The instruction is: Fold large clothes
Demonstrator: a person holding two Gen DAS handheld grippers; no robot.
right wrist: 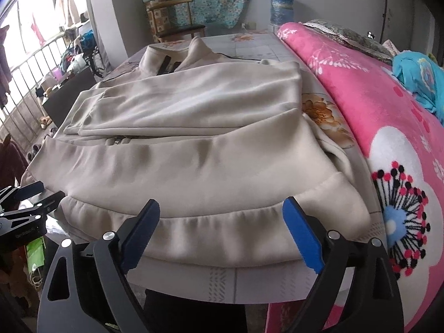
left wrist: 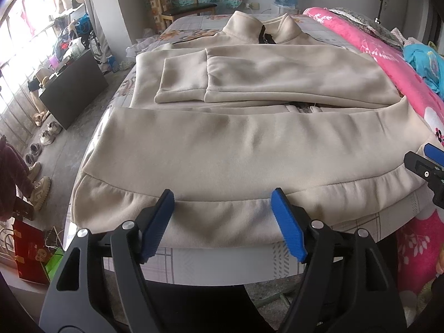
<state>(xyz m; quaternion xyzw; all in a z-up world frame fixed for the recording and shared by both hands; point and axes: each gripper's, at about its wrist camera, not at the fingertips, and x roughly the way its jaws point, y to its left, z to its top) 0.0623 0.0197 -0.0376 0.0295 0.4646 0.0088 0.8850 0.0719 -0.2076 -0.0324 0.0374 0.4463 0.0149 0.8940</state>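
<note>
A large beige zip-up jacket (left wrist: 236, 144) lies flat on the bed, collar at the far end, both sleeves folded across its chest. It also shows in the right wrist view (right wrist: 194, 161). My left gripper (left wrist: 223, 202) is open, its blue fingers just over the left part of the near ribbed hem, holding nothing. My right gripper (right wrist: 222, 216) is open over the right part of the same hem, holding nothing. The right gripper shows at the right edge of the left wrist view (left wrist: 427, 163), and the left gripper at the left edge of the right wrist view (right wrist: 25, 202).
The bed has a flowered sheet (left wrist: 222, 260). A pink flowered blanket (right wrist: 388, 127) is piled along the right side, with blue clothing (right wrist: 419, 80) on it. A dark cabinet (left wrist: 72, 88), shoes (left wrist: 41, 144) and bags (left wrist: 30, 252) stand on the floor at left. A chair (left wrist: 186, 8) stands beyond the bed.
</note>
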